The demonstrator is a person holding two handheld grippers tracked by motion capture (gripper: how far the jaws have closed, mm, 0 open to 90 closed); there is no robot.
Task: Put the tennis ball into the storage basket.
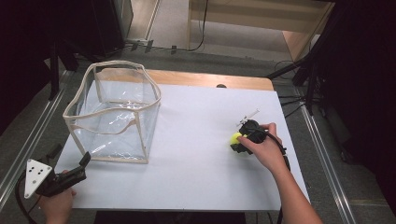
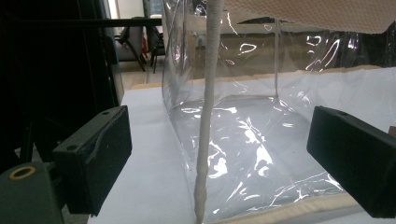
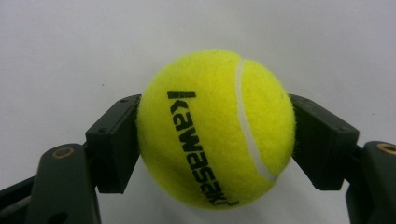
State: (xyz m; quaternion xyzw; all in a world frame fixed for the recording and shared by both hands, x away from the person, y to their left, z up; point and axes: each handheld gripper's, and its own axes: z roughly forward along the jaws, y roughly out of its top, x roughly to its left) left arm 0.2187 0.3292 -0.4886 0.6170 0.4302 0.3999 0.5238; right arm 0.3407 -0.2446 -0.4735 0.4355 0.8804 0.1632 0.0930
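A yellow tennis ball [image 3: 215, 128] with black lettering sits between the two black jaws of my right gripper [image 3: 215, 140], which press on its sides, shut on it. In the high view the ball [image 1: 236, 138] and right gripper [image 1: 239, 143] are at the right of the white table, low over its surface. A clear plastic bag [image 1: 114, 112] with cream trim stands open at the left. My left gripper [image 1: 86, 160] is open near the bag's front left corner. In the left gripper view the bag's corner seam [image 2: 205, 121] stands between the wide-apart jaws of that gripper [image 2: 219, 158].
The white table top [image 1: 196, 158] sits on a wooden board whose far edge [image 1: 210, 79] shows behind it. Metal rails run along both sides of the table. Cables and dark stands lie on the floor at the far right.
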